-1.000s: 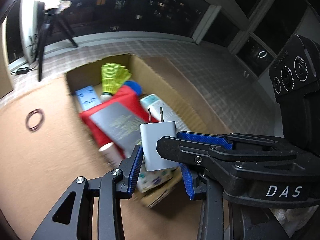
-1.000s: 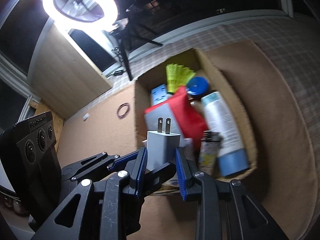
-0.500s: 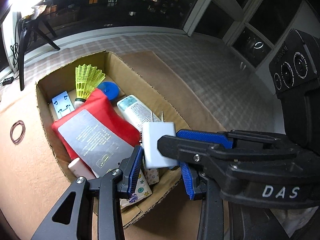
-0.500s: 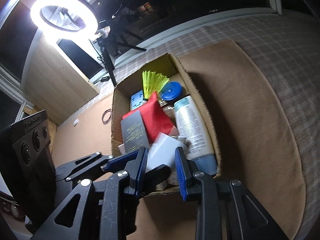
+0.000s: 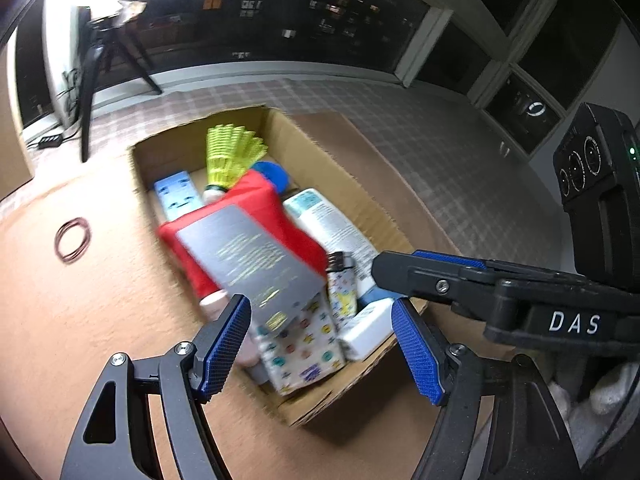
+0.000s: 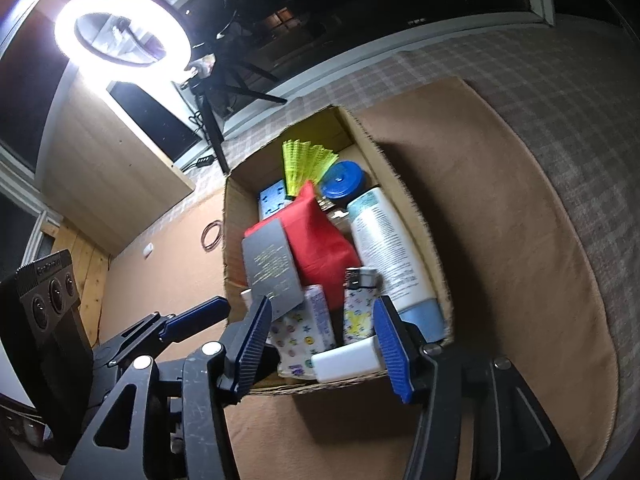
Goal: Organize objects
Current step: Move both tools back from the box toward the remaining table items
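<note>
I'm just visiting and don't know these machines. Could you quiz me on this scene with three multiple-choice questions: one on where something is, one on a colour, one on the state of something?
1. Where does the white plug-in charger block lie?
A. On the tan mat outside the box
B. Inside the brown cardboard box, at its near end
C. Clamped between gripper pads

2. What colour is the feathered-skirt shuttlecock?
A. Yellow-green
B. White
C. Orange

3. How does the left gripper stand?
A. Pressed on the charger
B. Pressed on the red cloth pouch
C. Pads apart, nothing pressed between them

Answers:
1. B: the charger rests among the things at the box's near wall, free of both grippers.
2. A: its skirt shows bright yellow-green in both views.
3. C: its jaws are opening, and the blue pads touch nothing. The right gripper is opening too.
</note>
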A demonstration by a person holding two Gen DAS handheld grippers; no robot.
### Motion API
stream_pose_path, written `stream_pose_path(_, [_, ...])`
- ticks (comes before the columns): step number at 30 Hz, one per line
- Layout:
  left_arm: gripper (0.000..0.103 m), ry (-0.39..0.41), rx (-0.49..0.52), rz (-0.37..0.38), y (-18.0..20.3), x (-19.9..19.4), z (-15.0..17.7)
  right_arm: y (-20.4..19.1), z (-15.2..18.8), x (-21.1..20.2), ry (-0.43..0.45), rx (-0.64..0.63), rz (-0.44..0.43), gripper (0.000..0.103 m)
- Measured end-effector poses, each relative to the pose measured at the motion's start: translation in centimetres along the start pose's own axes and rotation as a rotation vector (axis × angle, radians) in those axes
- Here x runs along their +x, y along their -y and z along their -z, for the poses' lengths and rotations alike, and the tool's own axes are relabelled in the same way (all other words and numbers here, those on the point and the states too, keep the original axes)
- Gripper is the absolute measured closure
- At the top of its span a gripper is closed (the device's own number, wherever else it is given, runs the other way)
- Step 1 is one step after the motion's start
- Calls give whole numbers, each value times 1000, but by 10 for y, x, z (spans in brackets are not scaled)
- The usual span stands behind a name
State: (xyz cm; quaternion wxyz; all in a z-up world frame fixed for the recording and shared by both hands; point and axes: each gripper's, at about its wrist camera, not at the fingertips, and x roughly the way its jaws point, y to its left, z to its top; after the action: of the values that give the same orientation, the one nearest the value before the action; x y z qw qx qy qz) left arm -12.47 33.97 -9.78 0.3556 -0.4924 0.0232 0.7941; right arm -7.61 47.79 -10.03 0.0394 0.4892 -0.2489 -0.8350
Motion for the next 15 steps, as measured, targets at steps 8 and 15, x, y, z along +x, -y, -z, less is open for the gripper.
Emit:
stream_pose_path(8, [27, 31, -60, -53, -45, -40, 18, -40, 9, 12, -27, -58, -38, 53])
stream_pose_path(15, [28, 58, -139, -109, -107, -84, 34, -87, 11, 29, -53, -119, -92, 53])
